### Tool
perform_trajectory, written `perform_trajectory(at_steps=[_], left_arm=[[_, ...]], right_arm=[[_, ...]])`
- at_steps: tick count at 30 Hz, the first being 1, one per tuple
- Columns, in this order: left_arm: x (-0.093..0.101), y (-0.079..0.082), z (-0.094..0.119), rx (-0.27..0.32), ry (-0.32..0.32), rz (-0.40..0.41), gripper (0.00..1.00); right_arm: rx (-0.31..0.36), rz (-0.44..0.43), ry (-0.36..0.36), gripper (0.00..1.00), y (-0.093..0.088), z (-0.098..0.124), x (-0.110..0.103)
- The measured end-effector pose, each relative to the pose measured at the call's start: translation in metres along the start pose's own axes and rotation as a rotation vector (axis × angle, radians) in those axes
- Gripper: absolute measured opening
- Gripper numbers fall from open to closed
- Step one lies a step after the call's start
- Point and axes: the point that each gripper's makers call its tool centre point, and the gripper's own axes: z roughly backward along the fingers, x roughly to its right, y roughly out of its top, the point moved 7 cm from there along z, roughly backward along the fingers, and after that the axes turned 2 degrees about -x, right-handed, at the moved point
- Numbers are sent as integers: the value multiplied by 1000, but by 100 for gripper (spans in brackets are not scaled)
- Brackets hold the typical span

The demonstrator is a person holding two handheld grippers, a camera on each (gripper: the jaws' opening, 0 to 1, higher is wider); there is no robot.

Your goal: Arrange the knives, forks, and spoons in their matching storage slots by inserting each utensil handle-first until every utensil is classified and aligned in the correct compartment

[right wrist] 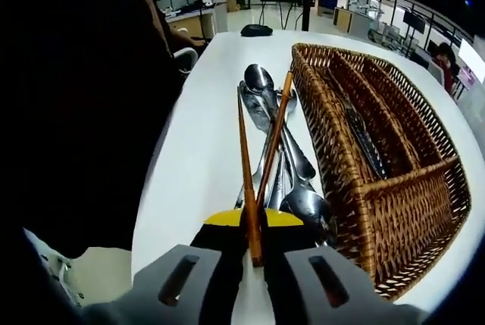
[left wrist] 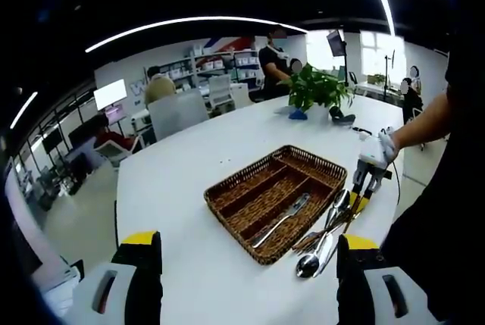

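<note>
left gripper (left wrist: 246,283) fingers spread wide, right gripper (right wrist: 254,253) fingers pinched together

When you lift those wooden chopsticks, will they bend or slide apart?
The chopsticks look thin, straight and wooden, so probably stiff and light. They cross at the right gripper and spread apart further out, so they may scissor or twist. They lie over shiny spoons, so the far ends could skid sideways.

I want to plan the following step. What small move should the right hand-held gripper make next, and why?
Probably lift slightly. The right hand-held gripper appears shut on the brown chopsticks, whose far ends rest on the spoon pile beside the wicker tray; raising frees them.
</note>
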Motion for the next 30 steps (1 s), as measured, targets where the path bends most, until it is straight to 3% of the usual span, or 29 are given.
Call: perform_trajectory(at_steps=[5,30], left_arm=[[0,0,0,3,1,0,100],[1,-2,1,20,18,7,100]], right_arm=[[-6,59,-6,5,2,1,0],[-1,29,47,3,12,16,-10]])
